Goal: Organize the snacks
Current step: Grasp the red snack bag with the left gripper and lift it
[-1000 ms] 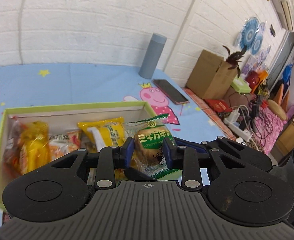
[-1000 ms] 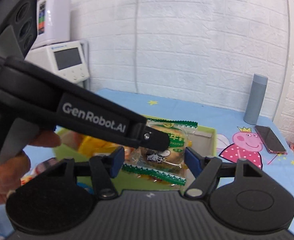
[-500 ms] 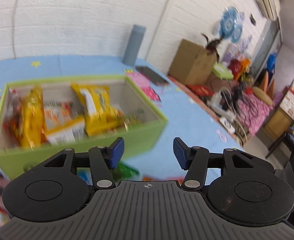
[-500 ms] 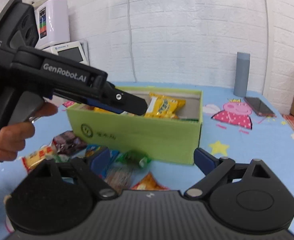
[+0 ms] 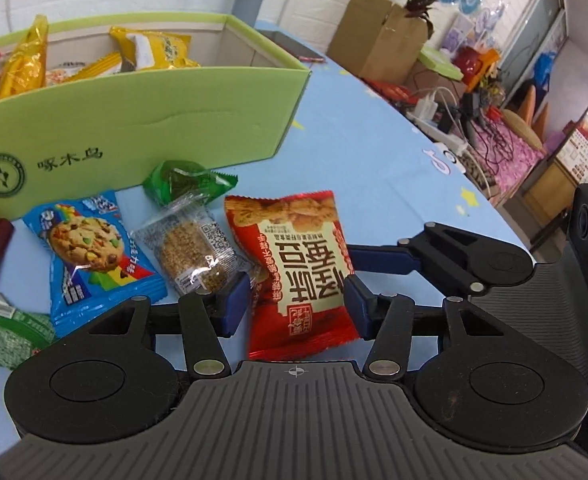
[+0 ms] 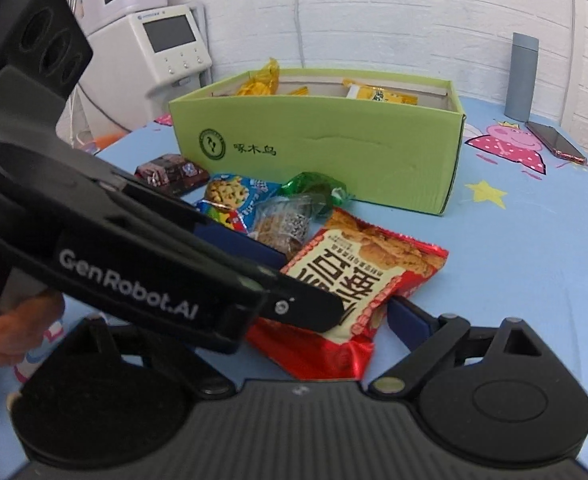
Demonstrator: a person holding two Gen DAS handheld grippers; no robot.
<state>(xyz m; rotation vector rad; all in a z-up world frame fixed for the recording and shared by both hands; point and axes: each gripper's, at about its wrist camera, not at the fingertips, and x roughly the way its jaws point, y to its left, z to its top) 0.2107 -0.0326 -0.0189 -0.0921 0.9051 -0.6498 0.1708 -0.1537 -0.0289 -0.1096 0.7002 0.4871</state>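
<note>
Both grippers at red snack packet [image 5: 299, 276] on table [image 5: 381, 168].
Left gripper [image 5: 297, 306] just narrowed, astride packet, pads not pressing; right gripper [image 6: 335, 292] spread wide beside it.

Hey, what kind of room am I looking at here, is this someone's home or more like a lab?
Most likely a lived-in home: a cartoon-print tablecloth covers the table, snacks sit in a green box, and a cluttered corner holds cables and a cardboard box.
</note>
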